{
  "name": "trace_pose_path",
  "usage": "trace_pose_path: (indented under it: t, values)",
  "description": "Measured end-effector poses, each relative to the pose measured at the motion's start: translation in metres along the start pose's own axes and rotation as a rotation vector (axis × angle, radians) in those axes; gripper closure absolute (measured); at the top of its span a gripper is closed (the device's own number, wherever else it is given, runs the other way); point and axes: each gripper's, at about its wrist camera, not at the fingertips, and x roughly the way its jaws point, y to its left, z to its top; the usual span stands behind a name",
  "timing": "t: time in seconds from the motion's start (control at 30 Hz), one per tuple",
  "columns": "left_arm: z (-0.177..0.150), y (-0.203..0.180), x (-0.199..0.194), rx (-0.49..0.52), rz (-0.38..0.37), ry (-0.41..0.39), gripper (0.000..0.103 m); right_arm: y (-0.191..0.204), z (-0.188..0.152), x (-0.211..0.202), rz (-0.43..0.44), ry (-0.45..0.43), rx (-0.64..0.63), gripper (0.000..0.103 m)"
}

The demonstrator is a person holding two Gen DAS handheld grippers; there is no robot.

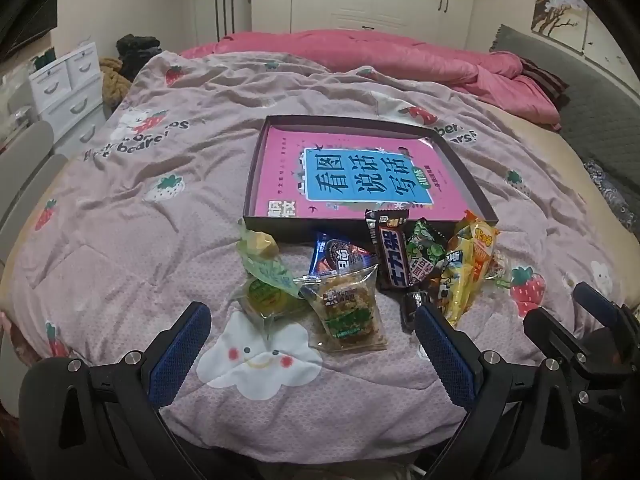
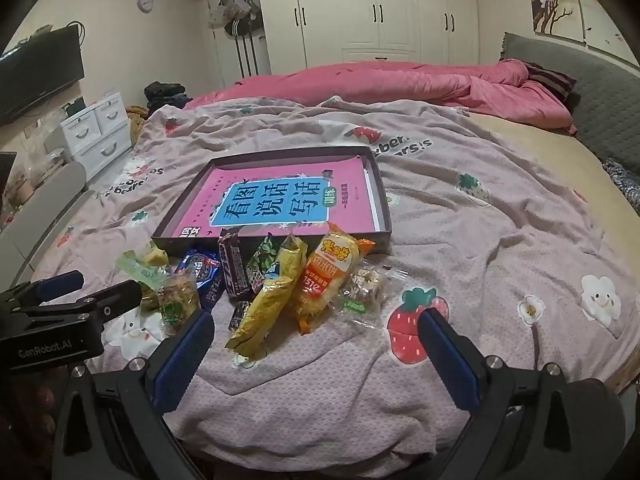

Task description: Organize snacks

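Left wrist view: snacks [image 1: 360, 276] heaped on the bed before the box [image 1: 276, 222] — none sorted yet. Both tongs [image 1: 312, 340] [image 2: 316, 344] gape wide, empty; next, likely pinch one packet.

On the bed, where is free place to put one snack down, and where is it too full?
Free: the quilt right of the shallow box, and the quilt left of the box and the snack pile. Crowded: the strip along the box's near wall, where packets overlap. The pink book fills the box floor.
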Motion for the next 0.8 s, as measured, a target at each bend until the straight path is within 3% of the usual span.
trace_pose_path:
  t: [0.8]
  values:
    - [0.0014,-0.0017,0.0001,0.001,0.003,-0.002,0.001,-0.0007,0.0027,-0.0043,-0.001,-0.008,0.013,0.001]
